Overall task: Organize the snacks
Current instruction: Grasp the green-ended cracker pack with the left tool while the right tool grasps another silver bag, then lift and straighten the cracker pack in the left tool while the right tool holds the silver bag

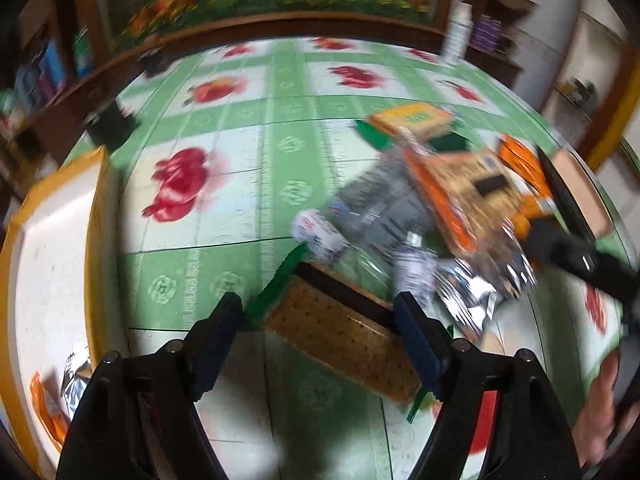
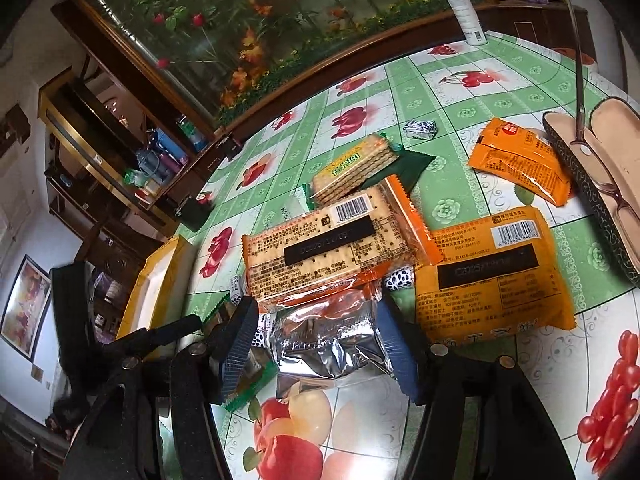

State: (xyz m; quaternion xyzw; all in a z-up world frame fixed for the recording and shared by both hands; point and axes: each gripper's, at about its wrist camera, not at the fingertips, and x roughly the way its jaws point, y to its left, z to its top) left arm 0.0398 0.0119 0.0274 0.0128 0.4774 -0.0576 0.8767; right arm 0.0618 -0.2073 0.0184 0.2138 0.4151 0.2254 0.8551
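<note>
In the left wrist view my left gripper (image 1: pixel 320 340) stands open low over the table, with a green-wrapped cracker packet (image 1: pixel 340 340) lying between its fingers; the view is blurred and I see no pad pressing on it. My right gripper (image 2: pixel 318 348) is open around a silver foil snack packet (image 2: pixel 332 344), with a gap at the left finger. Just beyond lie a clear cracker packet with a barcode (image 2: pixel 324 248), a large orange packet (image 2: pixel 496 276), a smaller orange packet (image 2: pixel 520 160) and another green cracker packet (image 2: pixel 356 168). A yellow-rimmed white box (image 1: pixel 16 240) at the left holds an orange and a silver packet (image 1: pixel 52 392).
An open glasses case with glasses (image 2: pixel 600 184) lies at the right edge of the table. A white spray bottle (image 2: pixel 464 4) stands at the far edge, a small wrapped candy (image 2: pixel 420 128) sits mid-table, and a dark small box (image 2: pixel 194 210) stands near the left edge. A person's hand (image 1: pixel 600 408) shows at lower right.
</note>
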